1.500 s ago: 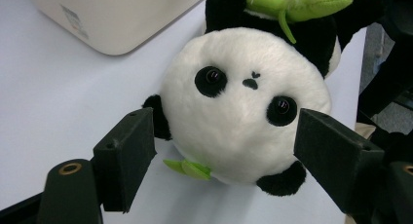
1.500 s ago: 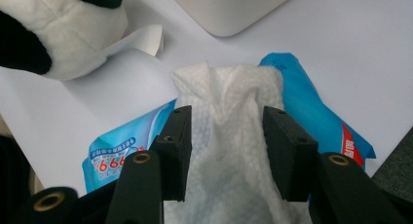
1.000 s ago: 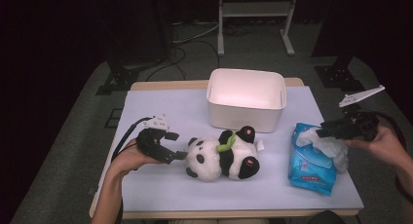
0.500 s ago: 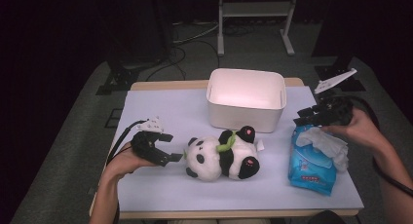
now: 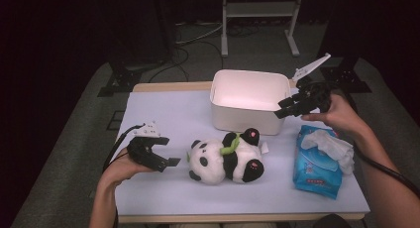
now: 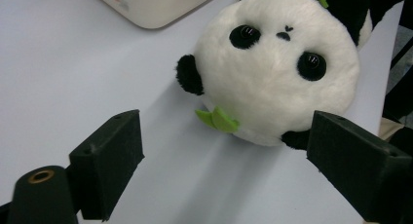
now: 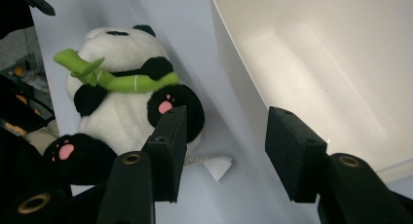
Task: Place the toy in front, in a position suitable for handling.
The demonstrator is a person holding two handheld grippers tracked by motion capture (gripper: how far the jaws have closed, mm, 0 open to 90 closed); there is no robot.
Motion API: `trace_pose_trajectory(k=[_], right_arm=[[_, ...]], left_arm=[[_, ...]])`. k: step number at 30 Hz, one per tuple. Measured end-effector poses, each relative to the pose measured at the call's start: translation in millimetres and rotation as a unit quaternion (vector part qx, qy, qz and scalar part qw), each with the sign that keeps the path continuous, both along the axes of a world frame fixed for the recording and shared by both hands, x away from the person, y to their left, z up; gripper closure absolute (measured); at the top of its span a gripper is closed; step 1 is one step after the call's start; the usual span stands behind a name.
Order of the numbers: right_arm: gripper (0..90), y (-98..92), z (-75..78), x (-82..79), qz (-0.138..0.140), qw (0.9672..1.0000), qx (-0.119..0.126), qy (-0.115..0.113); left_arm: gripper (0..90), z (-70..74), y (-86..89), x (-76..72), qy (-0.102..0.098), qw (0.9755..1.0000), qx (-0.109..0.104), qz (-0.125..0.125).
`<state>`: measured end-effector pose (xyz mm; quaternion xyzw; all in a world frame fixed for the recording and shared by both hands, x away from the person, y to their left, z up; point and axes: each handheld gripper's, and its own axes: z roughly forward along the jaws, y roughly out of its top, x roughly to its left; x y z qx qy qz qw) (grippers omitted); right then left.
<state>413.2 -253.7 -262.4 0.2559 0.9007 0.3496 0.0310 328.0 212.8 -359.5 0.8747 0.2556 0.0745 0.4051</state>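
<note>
A black-and-white panda plush with a green bamboo sprig lies on its back mid-table, head toward my left gripper. That gripper rests just left of the head. It is open, its jaws have just been opening, and only bare table lies between them. A white bin stands behind the panda. My right gripper hovers at the bin's right front corner, above its rim. It is open and has also just been widening, with nothing held. Below it I see the panda's feet.
A blue wipes pack with a white wipe pulled out lies at the right, under the person's right forearm. The pale sheet covers the table. Cables, a stand's legs and dark floor lie beyond the far edge.
The right hand has left the wipes pack, rising and moving left and back to the bin's corner. The left hand has stayed put beside the panda, and its jaws look slightly wider.
</note>
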Motion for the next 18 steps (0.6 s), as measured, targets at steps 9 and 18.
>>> trace_pose_trajectory(k=[9,18], right_arm=[[48.3,28.2,3.5,13.4,0.028,0.9996,-0.002,0.003],[47.3,54.5,3.2,27.1,0.049,0.9987,-0.012,0.006]], left_arm=[[11.0,-3.0,2.5,0.0,0.002,1.0,0.005,-0.001],[10.8,-3.9,7.0,-1.6,0.0,1.0,0.002,0.005]])
